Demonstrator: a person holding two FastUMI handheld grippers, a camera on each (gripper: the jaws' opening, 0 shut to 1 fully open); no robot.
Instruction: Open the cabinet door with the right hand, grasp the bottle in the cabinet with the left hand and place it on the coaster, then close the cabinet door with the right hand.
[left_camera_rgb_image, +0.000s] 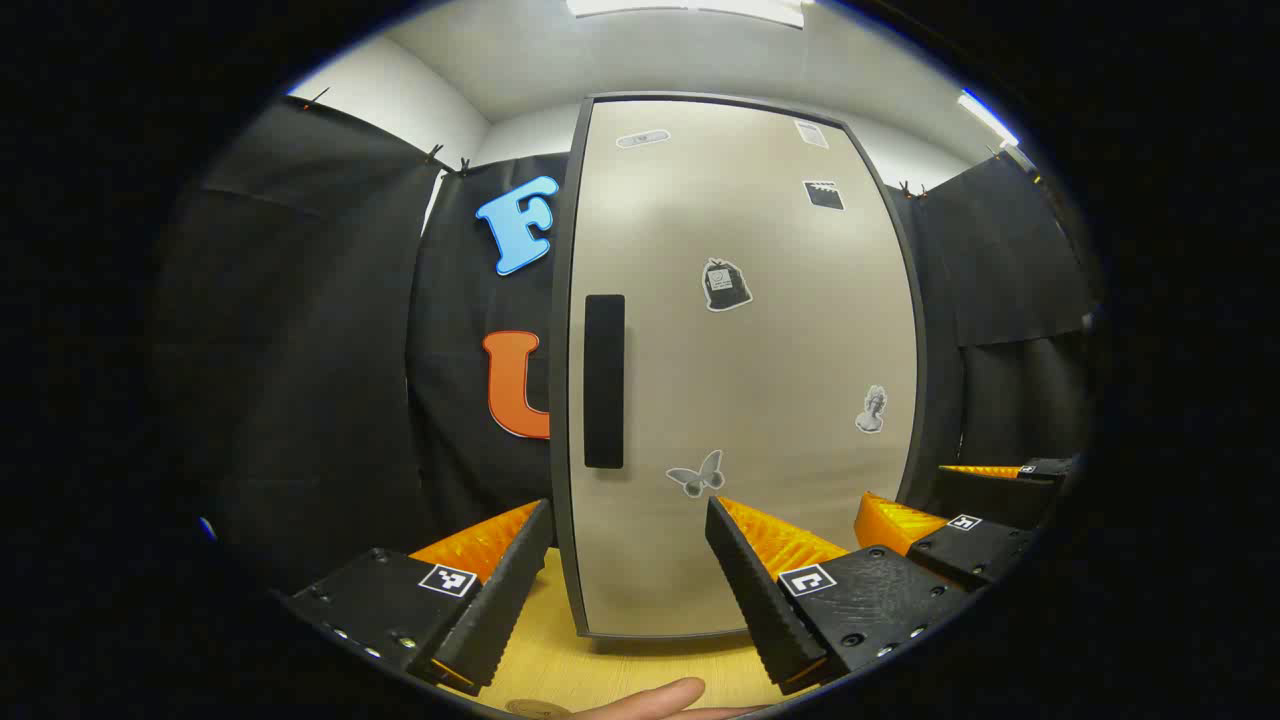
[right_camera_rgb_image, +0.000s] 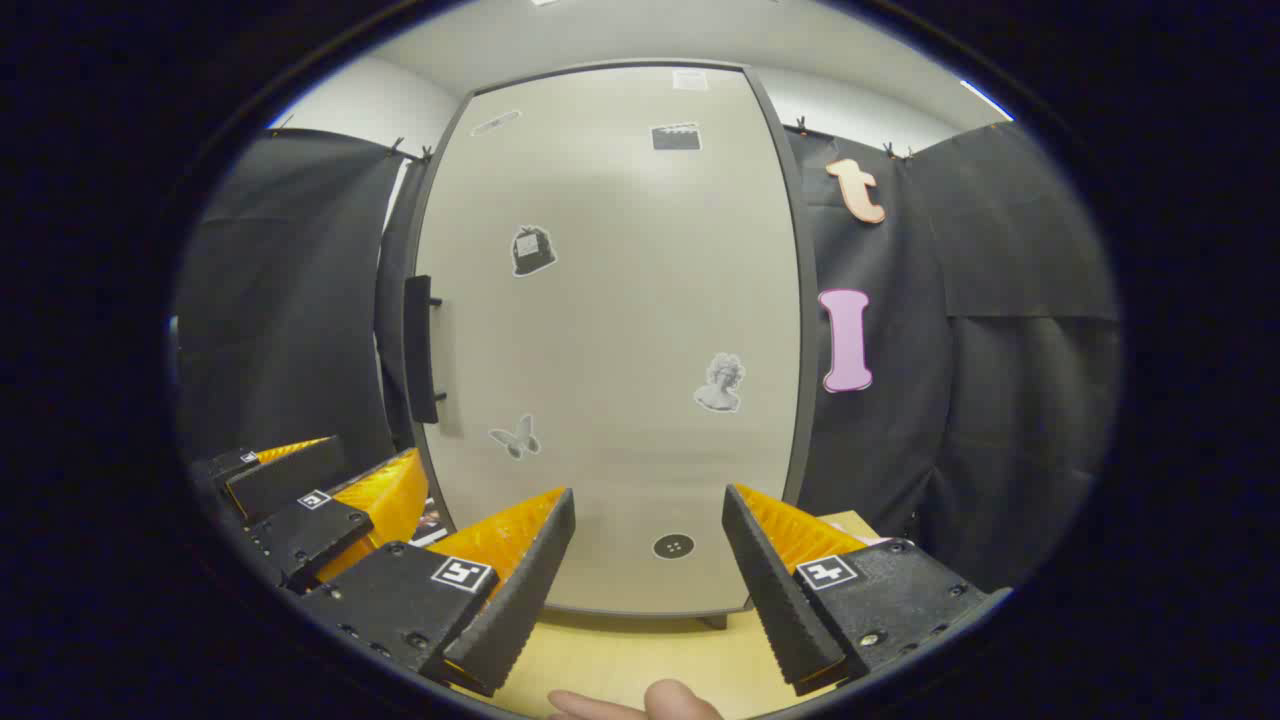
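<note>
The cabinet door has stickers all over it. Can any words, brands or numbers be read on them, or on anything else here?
None can be read.
Small labels at the top of the cabinet door: print too small and blurred.
Picture stickers, such as the butterfly and the bust: no legible text.
Square markers on the left gripper and right gripper: patterns, not words.

Beige cabinet door (left_camera_rgb_image: 740, 380) with grey stickers, black handle (left_camera_rgb_image: 604, 381), pale wood table (left_camera_rgb_image: 640, 670), orange-and-black hand-held gripper (right_camera_rgb_image: 648, 570)

A pale wooden table (left_camera_rgb_image: 560, 640) carries the shut cabinet (left_camera_rgb_image: 740, 370), apparently standing on short feet.
</note>
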